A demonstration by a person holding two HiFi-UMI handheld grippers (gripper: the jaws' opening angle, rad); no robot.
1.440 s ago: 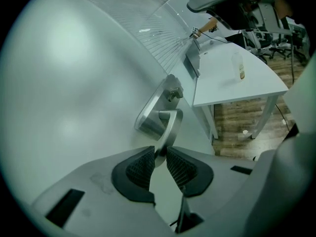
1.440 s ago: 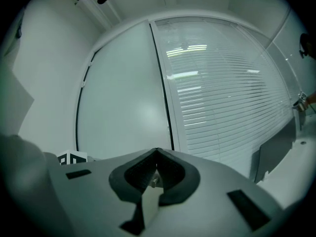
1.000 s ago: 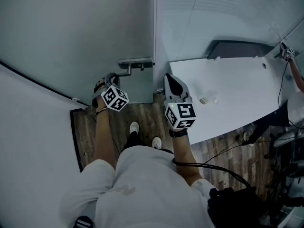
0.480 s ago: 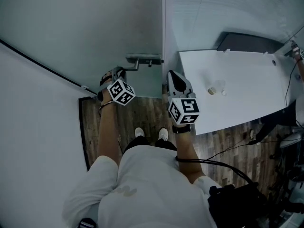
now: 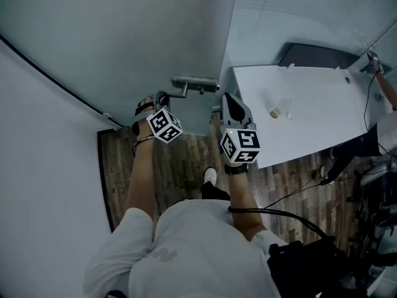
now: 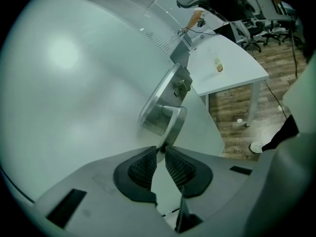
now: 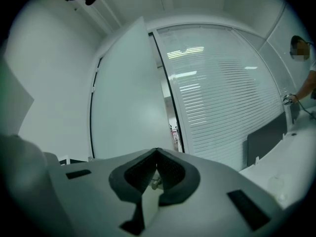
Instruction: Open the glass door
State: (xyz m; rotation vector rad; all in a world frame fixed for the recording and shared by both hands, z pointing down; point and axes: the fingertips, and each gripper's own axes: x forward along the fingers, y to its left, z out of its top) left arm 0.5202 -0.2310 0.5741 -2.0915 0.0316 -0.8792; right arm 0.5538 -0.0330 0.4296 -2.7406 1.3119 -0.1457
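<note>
Handle (image 6: 171, 118) pinched in left hand-held gripper (image 6: 159, 157), right hand-held gripper (image 7: 157, 171) pressed together, white table (image 5: 310, 123) beside glass door (image 5: 124, 42).

The person wears a pale short-sleeved shirt (image 5: 198, 247) that fills the lower middle of the head view. Above it are dark trousers (image 5: 214, 194) and a white shoe (image 5: 209, 176). A dark strap (image 5: 233, 170) circles the wrist behind the right gripper (image 5: 224, 98), and a black cable (image 5: 279, 216) curves from there toward the lower right. A thin band (image 5: 144, 141) rings the wrist behind the left gripper (image 5: 160, 97). Each gripper carries a cube (image 5: 165, 126) of black-and-white square markers. In the gripper views the housings are smooth grey with dark rectangular slots (image 6: 66, 207) low in the frame. The pads (image 6: 143, 168) are black and finely ribbed.
</note>
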